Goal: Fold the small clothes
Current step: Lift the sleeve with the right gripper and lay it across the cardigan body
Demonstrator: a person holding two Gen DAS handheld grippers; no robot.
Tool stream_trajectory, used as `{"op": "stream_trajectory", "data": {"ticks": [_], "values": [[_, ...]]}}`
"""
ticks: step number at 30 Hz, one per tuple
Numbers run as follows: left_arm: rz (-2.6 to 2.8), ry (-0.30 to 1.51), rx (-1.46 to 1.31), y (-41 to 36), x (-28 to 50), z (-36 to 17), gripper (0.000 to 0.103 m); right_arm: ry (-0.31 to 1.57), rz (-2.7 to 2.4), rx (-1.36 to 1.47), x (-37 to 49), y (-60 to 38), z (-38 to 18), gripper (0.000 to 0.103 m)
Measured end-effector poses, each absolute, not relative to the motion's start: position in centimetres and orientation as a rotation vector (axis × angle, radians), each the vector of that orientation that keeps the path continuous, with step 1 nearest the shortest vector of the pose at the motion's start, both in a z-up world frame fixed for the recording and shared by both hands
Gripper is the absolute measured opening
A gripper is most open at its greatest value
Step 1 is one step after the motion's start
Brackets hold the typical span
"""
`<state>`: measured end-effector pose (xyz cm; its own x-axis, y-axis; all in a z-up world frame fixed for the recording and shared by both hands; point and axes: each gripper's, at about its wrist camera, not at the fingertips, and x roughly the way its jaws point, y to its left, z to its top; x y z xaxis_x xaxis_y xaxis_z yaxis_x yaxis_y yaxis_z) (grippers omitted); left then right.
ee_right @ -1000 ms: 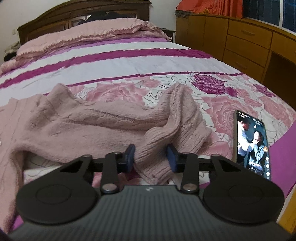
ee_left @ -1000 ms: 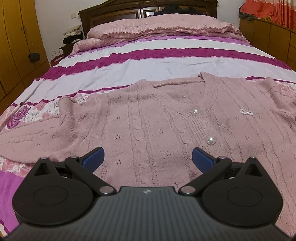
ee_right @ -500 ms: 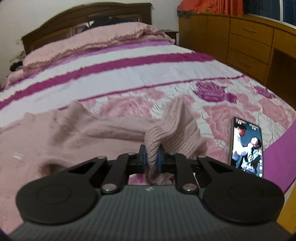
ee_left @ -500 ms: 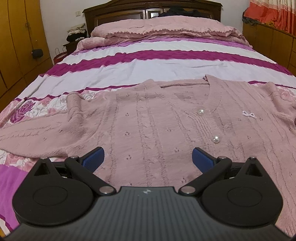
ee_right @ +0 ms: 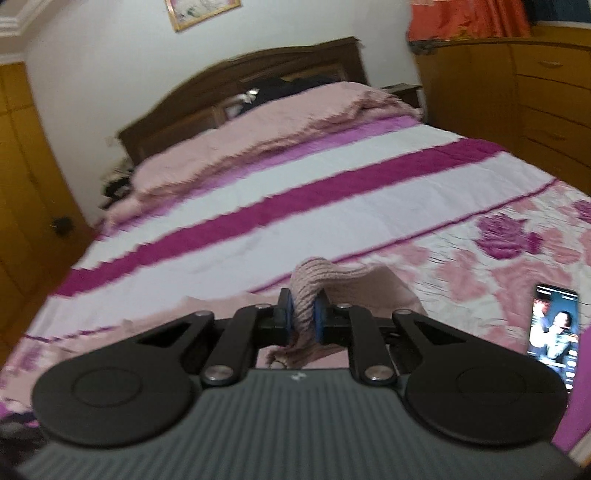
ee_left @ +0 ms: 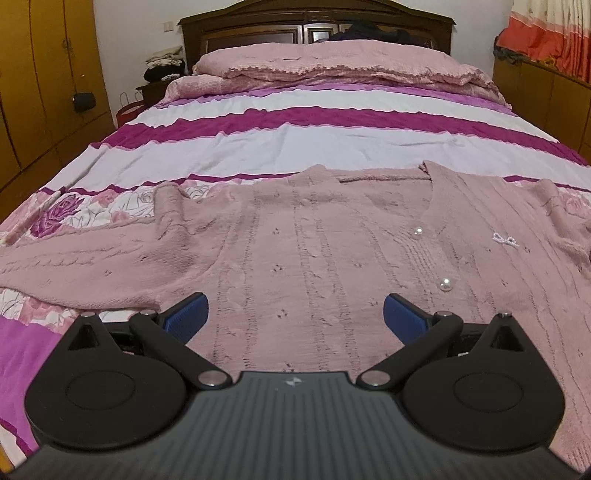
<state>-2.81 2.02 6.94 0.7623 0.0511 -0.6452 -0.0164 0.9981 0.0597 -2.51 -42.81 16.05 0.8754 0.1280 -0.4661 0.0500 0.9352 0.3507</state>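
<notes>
Bedspread (ee_left: 295,147) of white and magenta stripes covers one bed, wooden headboard (ee_left: 314,26) at its far end, cupboards along both sides. One pink cardigan (ee_left: 314,258) lies flat near the bed's foot, two pearl buttons (ee_left: 446,284) showing. One phone (ee_right: 552,328) lies near the right edge. Left gripper (ee_left: 295,317) gapes empty above the cardigan; right gripper (ee_right: 303,319) pinches its ribbed cuff (ee_right: 308,288).

Nothing readable for you here: the phone (ee_right: 553,332) at four o'clock on the bed (ee_right: 332,206) shows a picture, its small lettering too blurred to read.
</notes>
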Motion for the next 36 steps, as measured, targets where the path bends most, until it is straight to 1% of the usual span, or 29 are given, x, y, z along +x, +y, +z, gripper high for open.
{"op": "stream_trajectory", "data": {"ticks": [3, 17, 23, 28, 36], "values": [[0.045, 0.703, 0.039, 2.7, -3.0, 7.0, 0.103, 0.516, 0.116, 0.405, -1.5, -41.5, 17.5, 0.015], [0.113, 0.688, -0.034, 7.1, -4.2, 7.1, 0.103, 0.430, 0.390, 0.377, 1.8, -30.9, 24.3, 0.015], [0.149, 0.682, -0.068, 9.4, -4.9, 7.2, 0.103, 0.438, 0.520, 0.343, 2.8, -25.1, 25.2, 0.015], [0.177, 0.684, -0.090, 11.1, -5.4, 6.9, 0.103, 0.510, 0.587, 0.363, 4.6, -20.3, 22.7, 0.014], [0.224, 0.697, -0.116, 13.6, -6.1, 6.3, 0.103, 0.746, 0.648, 0.397, 8.4, -13.9, 13.4, 0.014]]}}
